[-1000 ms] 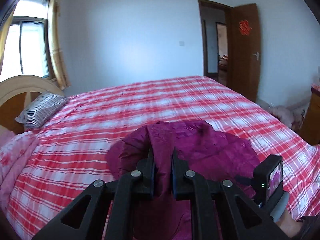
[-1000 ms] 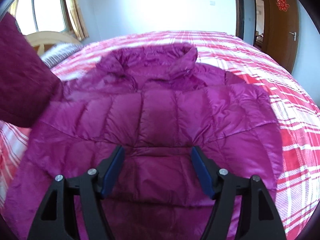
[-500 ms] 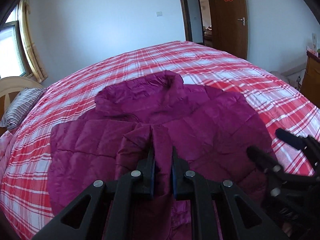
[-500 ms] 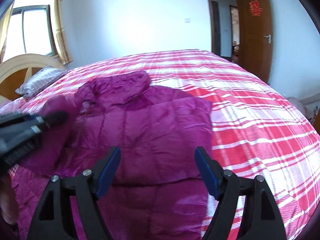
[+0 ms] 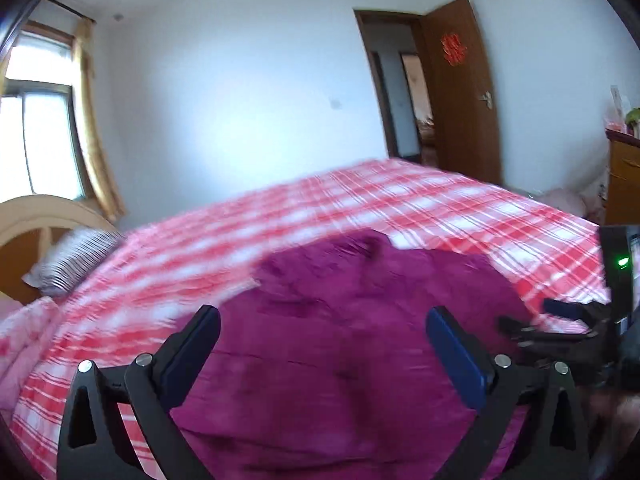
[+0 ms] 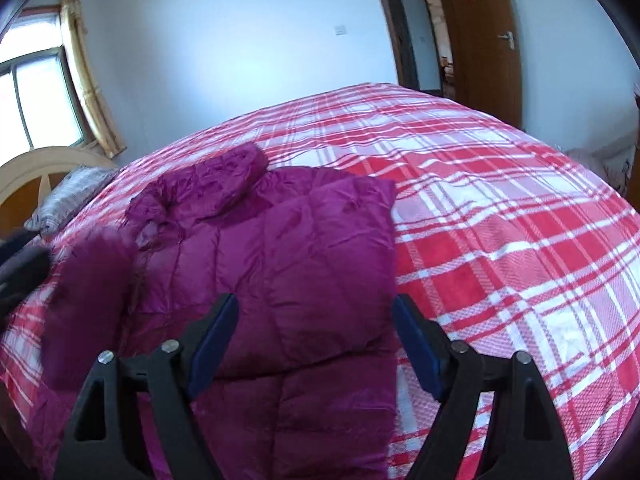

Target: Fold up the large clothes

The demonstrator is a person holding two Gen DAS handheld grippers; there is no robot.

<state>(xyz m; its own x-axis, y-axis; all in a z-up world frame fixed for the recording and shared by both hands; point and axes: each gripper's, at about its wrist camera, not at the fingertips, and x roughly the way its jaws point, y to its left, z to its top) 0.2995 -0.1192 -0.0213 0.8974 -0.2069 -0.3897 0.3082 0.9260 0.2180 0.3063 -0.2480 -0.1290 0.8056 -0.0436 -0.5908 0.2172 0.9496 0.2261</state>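
Note:
A magenta quilted jacket (image 6: 300, 248) lies flat on the red plaid bed (image 6: 500, 220), collar toward the far side. Its right side is folded inward along a straight edge. My left gripper (image 5: 322, 316) hovers over the jacket (image 5: 340, 364) with its jaws opening wide and nothing between them. A blurred sleeve (image 6: 92, 300) hangs loose at the left of the right wrist view, beside the left gripper's dark fingers (image 6: 20, 268). My right gripper (image 6: 315, 300) stands above the folded right edge, jaws opening, not pressing the fabric. The right gripper (image 5: 560, 320) also shows in the left wrist view.
A striped pillow (image 5: 76, 260) and wooden headboard (image 5: 40, 216) sit at the bed's left end, with pink bedding (image 5: 20, 340) beside them. An open brown door (image 5: 460, 92) and a wooden dresser (image 5: 624, 184) stand to the right. Bare plaid cover stretches right of the jacket.
My left gripper was shut on a fold of the jacket; its jaws have sprung wide and released it. The right gripper widened slightly and shifted toward the jacket's right edge.

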